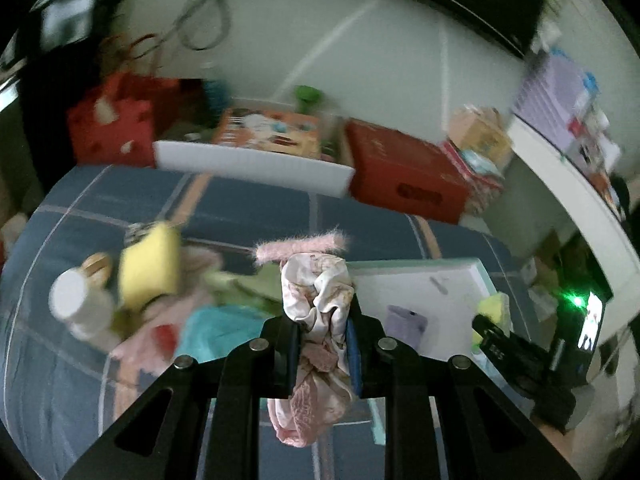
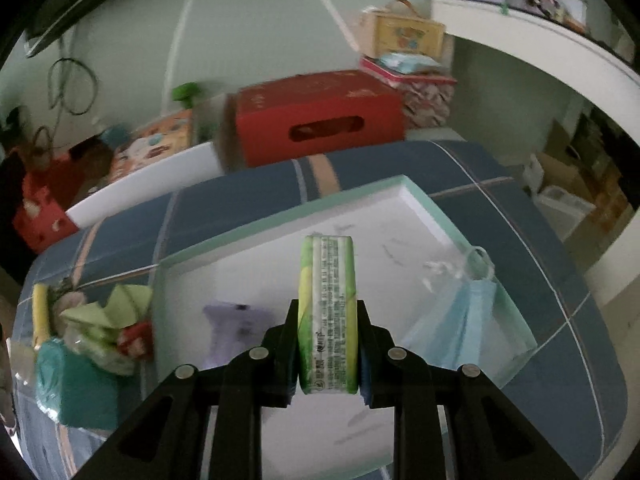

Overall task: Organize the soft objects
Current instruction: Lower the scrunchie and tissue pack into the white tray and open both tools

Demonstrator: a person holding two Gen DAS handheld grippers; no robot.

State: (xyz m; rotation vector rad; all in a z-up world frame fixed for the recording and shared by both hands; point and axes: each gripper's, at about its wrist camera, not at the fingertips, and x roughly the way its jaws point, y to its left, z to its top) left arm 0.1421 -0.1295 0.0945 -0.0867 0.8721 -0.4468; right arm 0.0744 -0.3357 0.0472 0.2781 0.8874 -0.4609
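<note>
My left gripper (image 1: 322, 334) is shut on a crumpled pink and white cloth (image 1: 316, 300) and holds it above the blue plaid bed. My right gripper (image 2: 327, 344) is shut on a green and yellow tissue pack (image 2: 327, 312), held upright over the white tray with a mint rim (image 2: 280, 208). In the tray lie a lilac soft item (image 2: 236, 332) and a blue face mask (image 2: 472, 316). The tray also shows in the left wrist view (image 1: 420, 280), right of my left gripper, with the right gripper and its pack (image 1: 494, 312) at its right edge.
A pile lies on the bed's left: yellow sponge (image 1: 150, 266), white bottle (image 1: 80, 308), teal cloth (image 1: 216, 328), green cloth (image 2: 108, 316), a fuzzy pink strip (image 1: 300, 246). Beyond the bed stand a white bin (image 1: 252, 164) and red boxes (image 1: 404, 172). A white shelf (image 1: 572, 184) curves at right.
</note>
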